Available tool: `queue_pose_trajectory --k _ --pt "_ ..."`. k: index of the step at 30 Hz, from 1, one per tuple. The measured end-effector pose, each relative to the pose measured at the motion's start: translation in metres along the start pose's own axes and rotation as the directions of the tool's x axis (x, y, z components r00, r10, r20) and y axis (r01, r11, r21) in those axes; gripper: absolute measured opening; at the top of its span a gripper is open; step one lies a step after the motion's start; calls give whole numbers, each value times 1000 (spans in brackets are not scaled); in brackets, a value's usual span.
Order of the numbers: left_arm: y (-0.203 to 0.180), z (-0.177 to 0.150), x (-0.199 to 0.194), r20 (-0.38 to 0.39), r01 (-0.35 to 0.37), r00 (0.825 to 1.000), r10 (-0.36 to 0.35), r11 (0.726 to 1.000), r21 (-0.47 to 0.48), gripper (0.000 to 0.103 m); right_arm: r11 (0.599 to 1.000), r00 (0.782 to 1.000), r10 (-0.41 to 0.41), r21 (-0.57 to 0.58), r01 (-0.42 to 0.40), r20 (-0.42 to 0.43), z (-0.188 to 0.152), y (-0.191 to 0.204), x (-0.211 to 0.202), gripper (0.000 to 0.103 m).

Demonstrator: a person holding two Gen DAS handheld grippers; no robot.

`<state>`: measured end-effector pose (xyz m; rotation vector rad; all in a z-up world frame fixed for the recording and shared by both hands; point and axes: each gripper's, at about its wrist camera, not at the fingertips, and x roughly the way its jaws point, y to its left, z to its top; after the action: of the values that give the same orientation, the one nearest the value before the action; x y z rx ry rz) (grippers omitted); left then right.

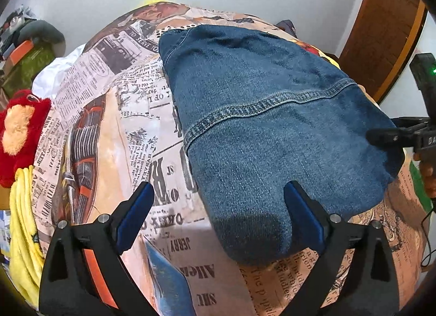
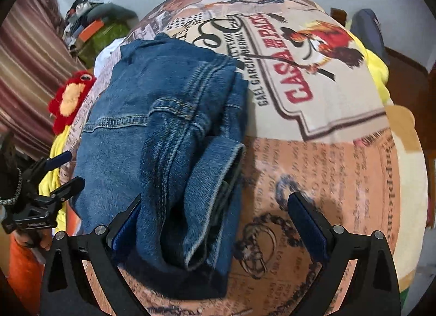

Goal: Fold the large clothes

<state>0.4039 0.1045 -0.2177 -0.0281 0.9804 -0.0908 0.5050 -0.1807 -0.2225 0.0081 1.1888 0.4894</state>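
Note:
A folded pair of blue denim jeans [image 1: 272, 130] lies on a bed cover printed like old newspaper [image 1: 114, 114]. In the left wrist view my left gripper [image 1: 218, 190] stands open over the near left corner of the jeans. Its right finger [image 1: 302, 212] is over the denim and its left finger is over bare cover. In the right wrist view the near folded end of the jeans [image 2: 169, 152] lies between the wide-apart fingers of my right gripper [image 2: 215, 204]. The left finger is against the denim and the right one is clear of it. Each gripper shows in the other's view, left [image 2: 70, 170] and right [image 1: 381, 136].
A red plush toy [image 1: 19, 130] and a yellow cloth [image 1: 21, 220] lie at the left edge of the bed. A pile of belongings [image 2: 92, 24] sits at the far left corner, against a white wall. Brown wooden furniture [image 1: 381, 30] stands at the right.

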Motion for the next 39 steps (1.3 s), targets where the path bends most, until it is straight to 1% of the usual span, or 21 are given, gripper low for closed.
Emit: queue_pose_trajectory --k 2,7,9,13,16,19,22,25,27,29,32,34,35,37,39 --pt "-2 -3 -2 9 -13 1000 13 1000 10 98 1000 1000 -2 0 2 12 -4 -4 -7 99" --pt "-2 -6 -8 16 -33 999 32 999 16 98 999 998 -43 -2 44 42 -13 -13 -26 99" --pt "-1 -6 -11 18 -46 999 46 999 12 98 998 996 -68 -4 68 49 -13 -15 -34 99" --pt "2 -2 -23 41 -92 995 92 996 7 97 997 994 -81 -2 82 70 -7 -12 -49 99" --pt "3 6 -32 79 -109 991 107 994 13 97 997 992 -65 -24 68 111 4 -3 -62 99" --pt "3 19 -43 125 -111 986 107 994 21 97 999 990 -35 -36 40 133 15 7 -67 99" --pt "0 36 -48 172 -113 979 105 993 36 97 998 990 10 -56 -2 143 31 21 -63 99" --pt "0 53 -44 196 -101 976 91 994 39 97 997 991 32 -77 -22 132 45 33 -49 99" --pt "1 64 -33 190 -68 980 62 997 23 97 996 992 35 -88 -24 123 55 38 -38 99" --pt "4 73 -17 164 -51 985 50 999 4 97 995 994 34 -98 -24 101 66 42 -22 99" --pt "12 84 17 83 -11 996 13 1000 -24 97 996 998 24 -89 -18 64 80 40 2 99" --pt "17 89 38 41 -11 999 13 999 -42 97 997 999 18 -75 -15 39 90 33 20 99" --pt "19 90 46 31 -13 999 14 999 -48 97 998 999 11 -69 -9 33 93 29 26 99" --pt "25 92 60 21 12 1000 -10 998 -64 98 998 999 -30 -48 32 29 101 18 39 99" --pt "30 94 65 24 30 999 -28 996 -83 99 998 999 -41 -46 42 24 106 8 48 99"
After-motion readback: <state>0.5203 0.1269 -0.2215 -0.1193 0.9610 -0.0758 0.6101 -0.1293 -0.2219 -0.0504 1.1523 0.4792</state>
